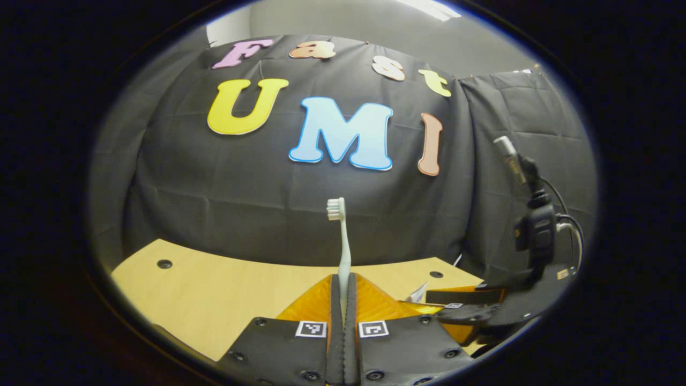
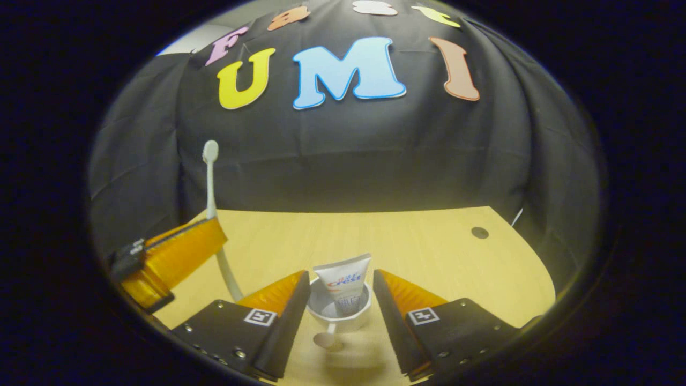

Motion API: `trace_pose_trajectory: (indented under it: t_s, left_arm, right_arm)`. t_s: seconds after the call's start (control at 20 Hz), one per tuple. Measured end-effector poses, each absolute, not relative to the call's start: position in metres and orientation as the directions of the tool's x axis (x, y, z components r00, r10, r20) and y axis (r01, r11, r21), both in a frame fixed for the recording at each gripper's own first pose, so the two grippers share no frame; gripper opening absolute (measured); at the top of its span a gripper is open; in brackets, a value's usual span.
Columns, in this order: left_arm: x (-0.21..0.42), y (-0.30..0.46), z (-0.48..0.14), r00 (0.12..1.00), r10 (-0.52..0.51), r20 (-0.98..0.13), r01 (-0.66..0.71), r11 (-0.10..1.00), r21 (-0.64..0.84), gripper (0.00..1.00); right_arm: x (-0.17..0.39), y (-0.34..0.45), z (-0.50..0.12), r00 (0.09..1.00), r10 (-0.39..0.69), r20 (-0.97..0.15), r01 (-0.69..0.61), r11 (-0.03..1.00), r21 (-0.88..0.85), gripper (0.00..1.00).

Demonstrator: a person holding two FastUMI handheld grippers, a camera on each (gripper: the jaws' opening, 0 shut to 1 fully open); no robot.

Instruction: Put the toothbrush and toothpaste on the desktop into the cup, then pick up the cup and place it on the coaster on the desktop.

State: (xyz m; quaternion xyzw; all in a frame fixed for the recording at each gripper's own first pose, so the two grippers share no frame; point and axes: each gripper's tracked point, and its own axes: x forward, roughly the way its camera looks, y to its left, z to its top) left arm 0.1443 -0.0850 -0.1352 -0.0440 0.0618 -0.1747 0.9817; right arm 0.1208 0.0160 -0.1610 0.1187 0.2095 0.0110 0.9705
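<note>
Your left gripper [image 1: 343,300] is clamped on the upright white plastic toothbrush [image 1: 342,241]; your right gripper [image 2: 340,300] stands spread around the white cup [image 2: 338,313], which holds the white toothpaste tube [image 2: 344,281]. Lower the brush handle-first beside the tube, then release.

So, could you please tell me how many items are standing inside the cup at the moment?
1: the white toothpaste tube stands in the white cup. The white toothbrush is outside it, clamped upright in the left hand-held gripper. Anything lower in the cup may be hidden.
</note>
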Motion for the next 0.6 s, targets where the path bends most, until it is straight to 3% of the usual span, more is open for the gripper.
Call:
trace_pose_trajectory:
  t_s: [0.05, 0.2, 0.4, 0.6]
  left_arm:
    - [0.149, -0.089, -0.134, 0.931, -0.353, -0.095, 0.342, 0.933, -0.111, 0.07]
    - [0.162, -0.102, -0.123, 0.927, -0.373, -0.031, 0.367, 0.922, -0.120, 0.07]
    - [0.171, -0.130, -0.120, 0.895, -0.445, 0.026, 0.443, 0.883, -0.153, 0.07]
    - [0.183, -0.143, -0.136, 0.887, -0.461, 0.013, 0.457, 0.875, -0.159, 0.07]
  right_arm:
    - [0.113, 0.008, -0.151, 0.917, 0.055, -0.394, 0.043, 0.971, 0.236, 0.83]
    - [0.084, -0.016, -0.138, 0.917, 0.014, -0.398, 0.086, 0.968, 0.234, 0.90]
    - [0.047, -0.033, -0.144, 0.894, -0.010, -0.448, 0.133, 0.961, 0.244, 0.90]
    - [0.027, -0.042, -0.156, 0.872, -0.016, -0.489, 0.153, 0.959, 0.241, 0.90]
